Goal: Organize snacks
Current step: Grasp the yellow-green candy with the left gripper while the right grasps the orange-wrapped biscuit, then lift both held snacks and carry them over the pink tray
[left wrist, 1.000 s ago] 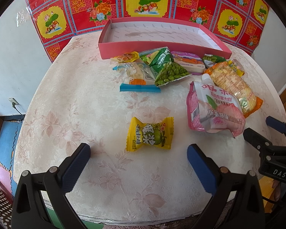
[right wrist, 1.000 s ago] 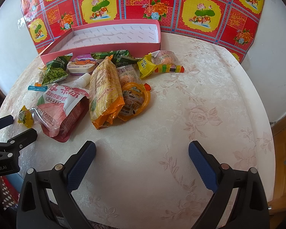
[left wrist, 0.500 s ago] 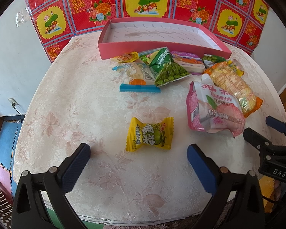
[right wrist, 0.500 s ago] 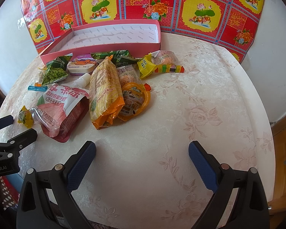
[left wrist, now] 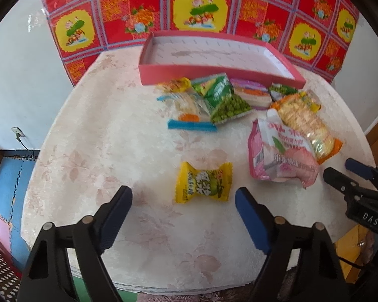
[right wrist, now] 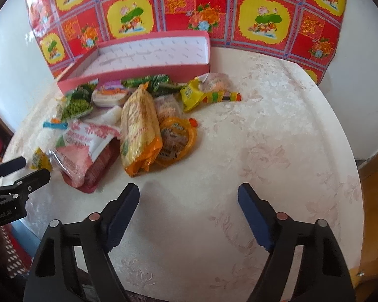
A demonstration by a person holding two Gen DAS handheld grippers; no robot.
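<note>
Left gripper and right gripper: jaws apart, just narrowed, nothing between; yellow crinkled candy wrapper near left, shallow pink cardboard tray far, unfilled.

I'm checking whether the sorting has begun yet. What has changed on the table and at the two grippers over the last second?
Both the left gripper and the right gripper have just been closing a little, each with nothing between its pads. Nothing was taken hold of or let go. The yellow candy, the pink pouch and the pink box, which holds no snack, lie as before.
</note>
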